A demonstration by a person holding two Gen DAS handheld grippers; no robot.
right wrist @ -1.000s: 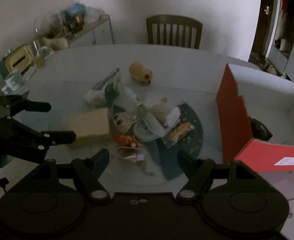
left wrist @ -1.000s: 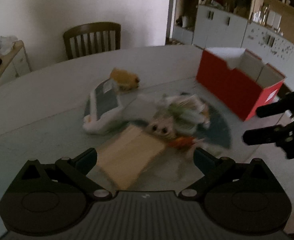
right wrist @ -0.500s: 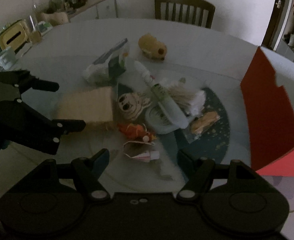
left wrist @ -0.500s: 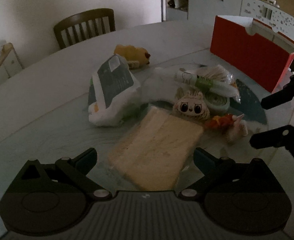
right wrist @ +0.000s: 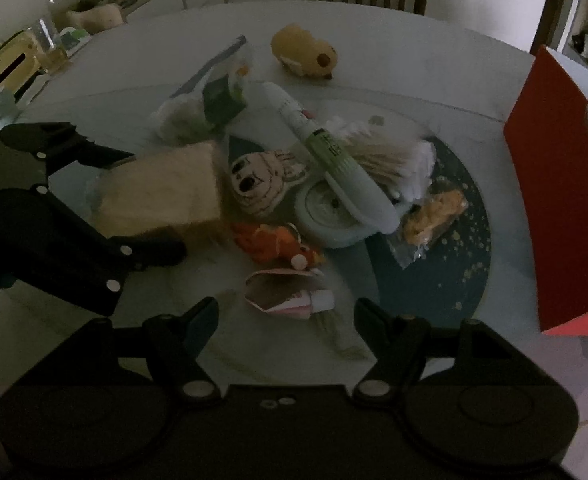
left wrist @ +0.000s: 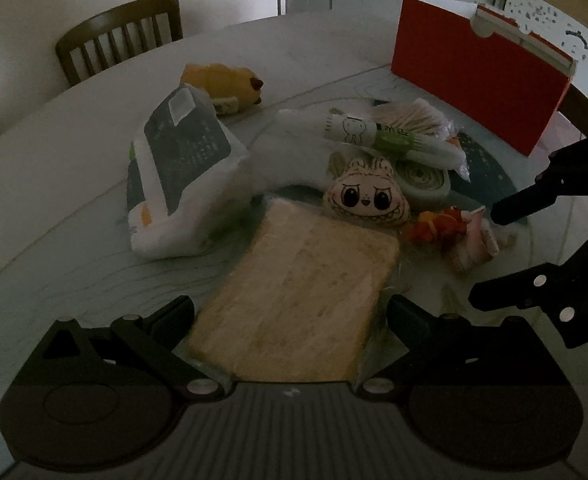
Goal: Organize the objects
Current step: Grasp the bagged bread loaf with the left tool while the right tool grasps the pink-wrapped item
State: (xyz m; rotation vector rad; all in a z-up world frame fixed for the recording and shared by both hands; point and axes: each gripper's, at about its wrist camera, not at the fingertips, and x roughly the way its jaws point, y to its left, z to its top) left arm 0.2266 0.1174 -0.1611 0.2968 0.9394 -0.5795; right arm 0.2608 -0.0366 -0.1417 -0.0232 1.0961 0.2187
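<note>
L gripper [left wrist: 290,312], lower centre of the left wrist view: jaws apart, one each side of the near end of the tan sponge block [left wrist: 298,300]; contact betw. pads and block cannot be told. In the right wrist view the same block [right wrist: 162,196] sits at centre-left betw. the L gripper's two black fingers [right wrist: 94,156]. R gripper [right wrist: 286,312], lower centre of the right wrist view: jaws apart, nothing clamped, above the pink-and-white folded packet [right wrist: 286,292]. Just beyond the packet lies an orange fish toy [right wrist: 274,244]. Above that, centre frame: flat plush face w/ big eyes [right wrist: 258,184], white tape roll [right wrist: 330,216], white-and-green tube [right wrist: 334,156] lying across the roll, bundle of cotton swabs [right wrist: 390,156] beside the tube. Clear snack bag [right wrist: 430,220] rests on the dark round mat [right wrist: 466,248], centre-right. White pouch w/ dark label [left wrist: 182,176] at centre-left of the left wrist view; yellow plush animal [left wrist: 222,84] behind it. Red box [left wrist: 474,68] upper right, open top, apart from the pile. All on the pale round table [left wrist: 54,152]; wooden chair [left wrist: 122,36] upper left.
</note>
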